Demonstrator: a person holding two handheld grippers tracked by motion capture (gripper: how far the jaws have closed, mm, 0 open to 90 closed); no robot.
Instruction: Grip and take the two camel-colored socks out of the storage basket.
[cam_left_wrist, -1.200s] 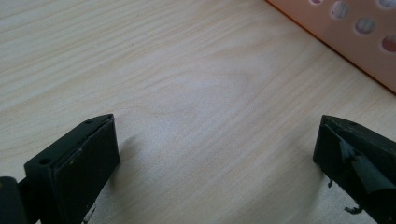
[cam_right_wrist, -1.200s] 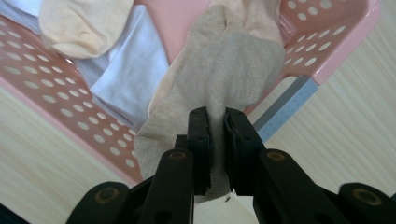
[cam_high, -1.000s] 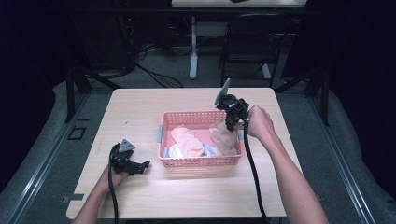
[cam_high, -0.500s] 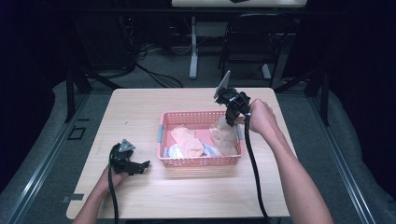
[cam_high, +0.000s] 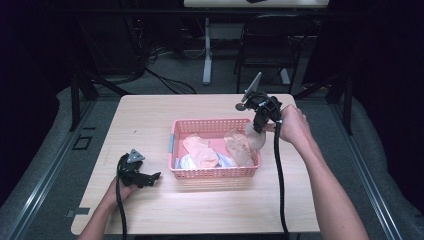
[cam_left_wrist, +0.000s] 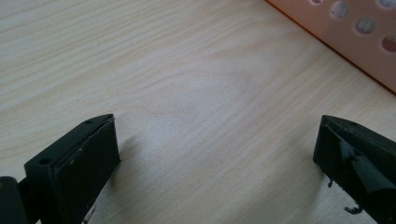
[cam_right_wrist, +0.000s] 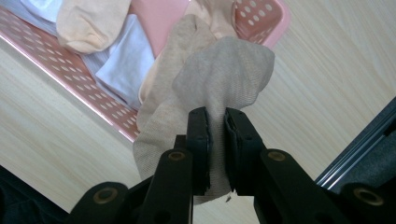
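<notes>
A pink plastic basket (cam_high: 175, 144) (cam_right_wrist: 261, 18) stands mid-table with several cloths in it. Above its right end my right gripper (cam_high: 255, 128) (cam_right_wrist: 216, 135) is shut on a beige cloth (cam_high: 241, 145) (cam_right_wrist: 210, 79), which hangs from the jaws down over the basket's right wall. A peach cloth (cam_high: 201, 152) (cam_right_wrist: 88, 21) and a white cloth (cam_high: 186, 161) (cam_right_wrist: 123, 60) lie inside. My left gripper (cam_high: 150, 178) (cam_left_wrist: 217, 154) rests low on the table left of the basket, open, with bare wood between its jaws. The basket's wall (cam_left_wrist: 345, 32) sits just beyond it.
The light wood table (cam_high: 145, 120) has bare room on all sides of the basket. A black cable (cam_high: 278, 185) trails from the right gripper along the forearm. A dark chair (cam_high: 270, 45) and table legs stand beyond the far edge.
My right gripper has risen a little and shifted back with the beige cloth, drawing it up out of the basket. The left gripper has stayed put.
</notes>
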